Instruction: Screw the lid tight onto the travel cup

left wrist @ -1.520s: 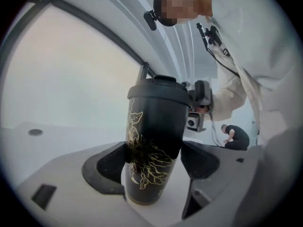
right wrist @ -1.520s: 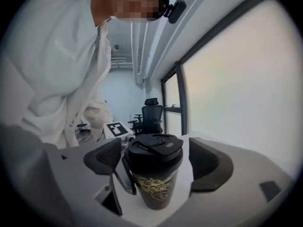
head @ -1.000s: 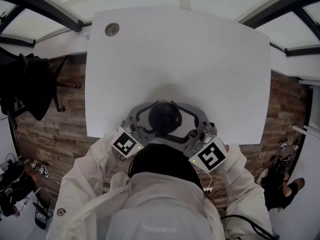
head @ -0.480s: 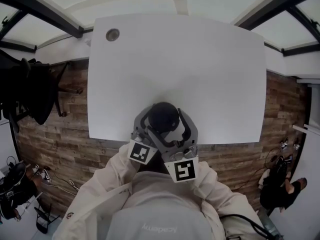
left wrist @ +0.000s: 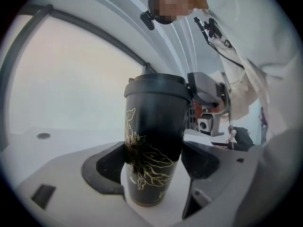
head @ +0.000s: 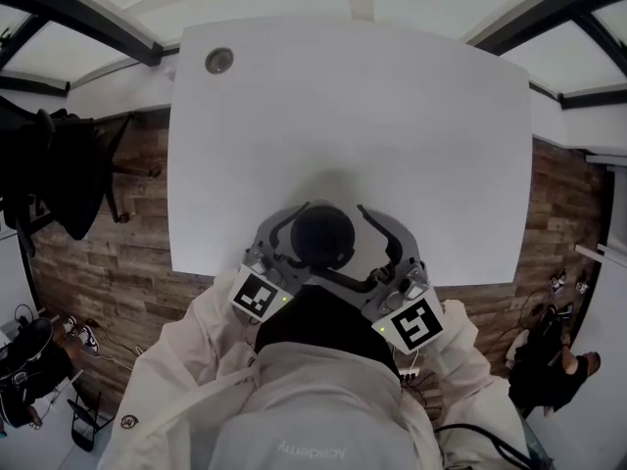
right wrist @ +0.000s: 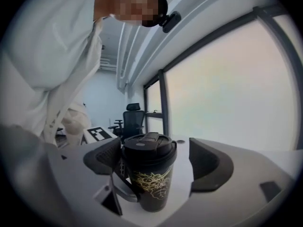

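Travel cup – pinched by left gripper – right gripper spread around lid.

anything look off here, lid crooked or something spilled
Nothing stands out. The travel cup stands upright on the white table, its lid sits level on the rim, and no spill or damage shows.

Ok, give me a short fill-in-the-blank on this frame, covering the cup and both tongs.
1. The black cup stands upright on a white ___.
2. The left tongs are closed on the cup, while the right tongs stand ___ around its lid.
3. The drawing on the cup is ___ in colour.
Missing words: table; open; gold.
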A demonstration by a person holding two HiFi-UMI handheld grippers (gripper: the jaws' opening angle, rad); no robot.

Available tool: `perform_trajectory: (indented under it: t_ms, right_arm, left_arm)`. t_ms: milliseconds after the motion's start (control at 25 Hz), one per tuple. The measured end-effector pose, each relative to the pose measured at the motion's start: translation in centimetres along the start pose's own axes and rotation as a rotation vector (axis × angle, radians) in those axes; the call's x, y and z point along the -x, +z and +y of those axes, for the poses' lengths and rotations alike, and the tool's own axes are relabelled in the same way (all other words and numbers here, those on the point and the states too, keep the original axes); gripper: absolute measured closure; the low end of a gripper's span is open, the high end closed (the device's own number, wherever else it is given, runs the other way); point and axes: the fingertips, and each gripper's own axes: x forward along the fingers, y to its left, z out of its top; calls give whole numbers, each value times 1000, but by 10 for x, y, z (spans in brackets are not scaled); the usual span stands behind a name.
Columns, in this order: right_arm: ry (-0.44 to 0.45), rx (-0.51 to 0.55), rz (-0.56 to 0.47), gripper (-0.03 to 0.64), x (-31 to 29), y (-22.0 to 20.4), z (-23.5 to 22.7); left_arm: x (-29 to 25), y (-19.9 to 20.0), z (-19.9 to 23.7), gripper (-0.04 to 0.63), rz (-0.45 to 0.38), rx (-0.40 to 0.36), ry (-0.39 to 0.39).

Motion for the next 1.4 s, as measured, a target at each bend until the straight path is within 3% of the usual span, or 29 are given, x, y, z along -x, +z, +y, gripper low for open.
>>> perform_trajectory:
  t_ms: [200,320,400,560,920,1000,1080,1120,1400]
  right_arm:
    - [318,92,56,187,-14,3,7]
    - [436,146,109,187,-21,-4,11]
    - [467,156,115,189,-25,-6,12]
    - [408,152,88,189,-24,-7,12]
    - [64,16,9,189,-26,-5,8]
    - [12,4,2,189,-25,-5,8]
    - [-18,1,4,189,-23,-5,7]
    - [-28,1,10,189,-21,-6,6]
    - [-48,-2,24,190,-11,-6,1]
  left_arm:
    - [3,-6,1,227,22,-6,-173]
    - [4,-7,0,227,26,-21,-250]
    - [4,-7,1,227,24,-19,-276]
    - [3,-11,-2,227,44,-2,-266]
    - [7,-13,1,227,62,-34,-151]
    - [7,-12,2,227,53,20,-97]
    - [6,-10,4,227,32,122,-27]
    - [4,-9,4,227,28,136,-10]
    - [-4,-4,0,227,17,125,12]
